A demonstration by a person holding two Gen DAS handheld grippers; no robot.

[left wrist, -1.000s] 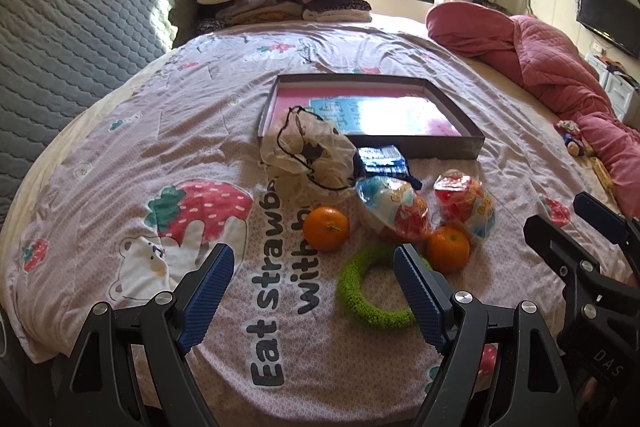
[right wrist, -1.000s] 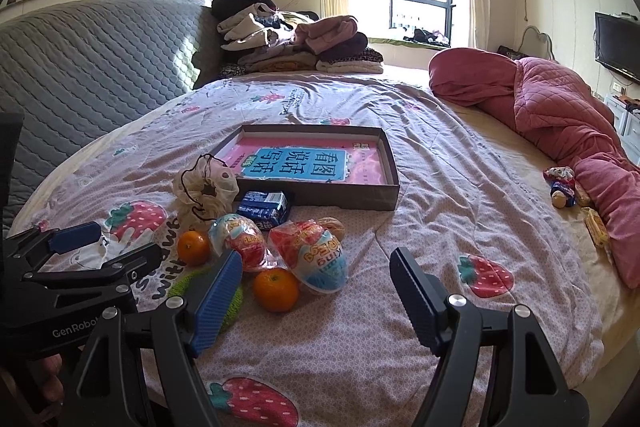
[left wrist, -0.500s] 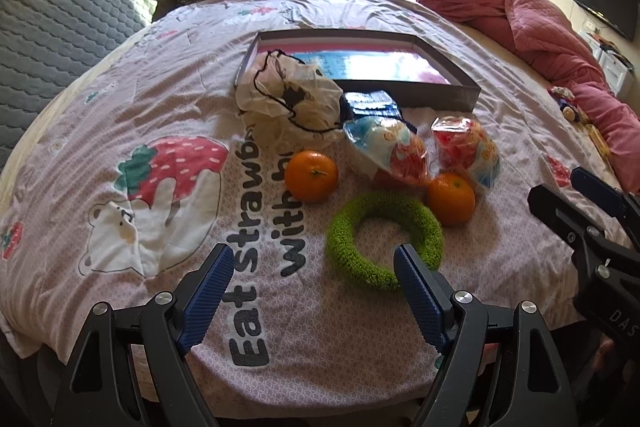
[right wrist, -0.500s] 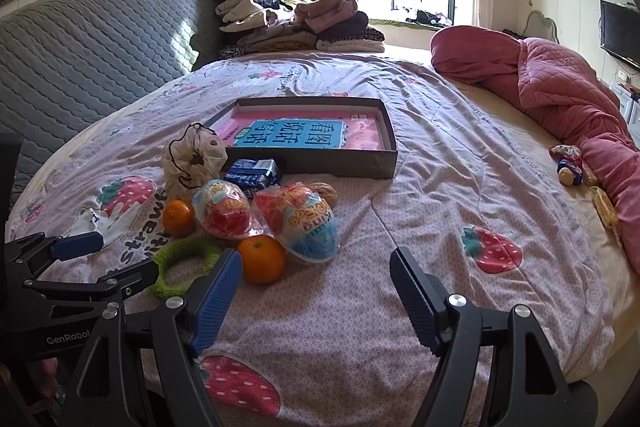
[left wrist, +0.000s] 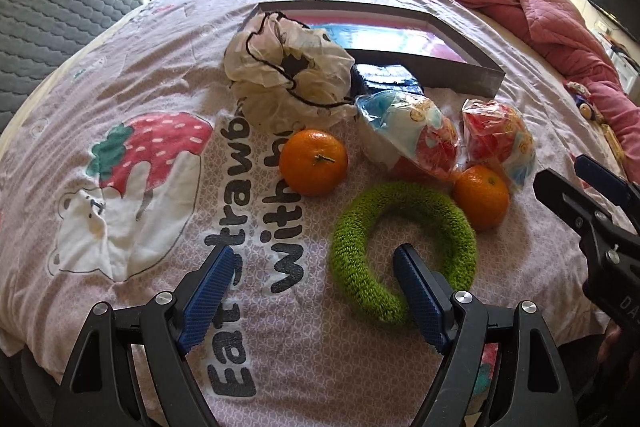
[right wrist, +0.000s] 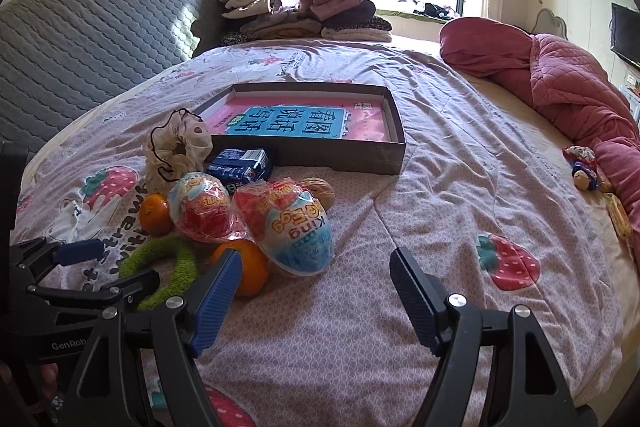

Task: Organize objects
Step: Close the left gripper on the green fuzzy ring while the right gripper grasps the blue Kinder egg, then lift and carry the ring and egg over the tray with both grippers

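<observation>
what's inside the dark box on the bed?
The box holds a flat pink sheet or book with a blue label in Chinese characters. Anything beneath it is hidden. No loose items inside.

Right gripper spread wide — orange by one finger, box beyond

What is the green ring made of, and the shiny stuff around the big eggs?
The green ring looks like fuzzy knitted yarn or chenille: its surface is nubbly and matte. The egg wrappers look like thin clear plastic film: crinkled, glossy, with glints of light.
</observation>
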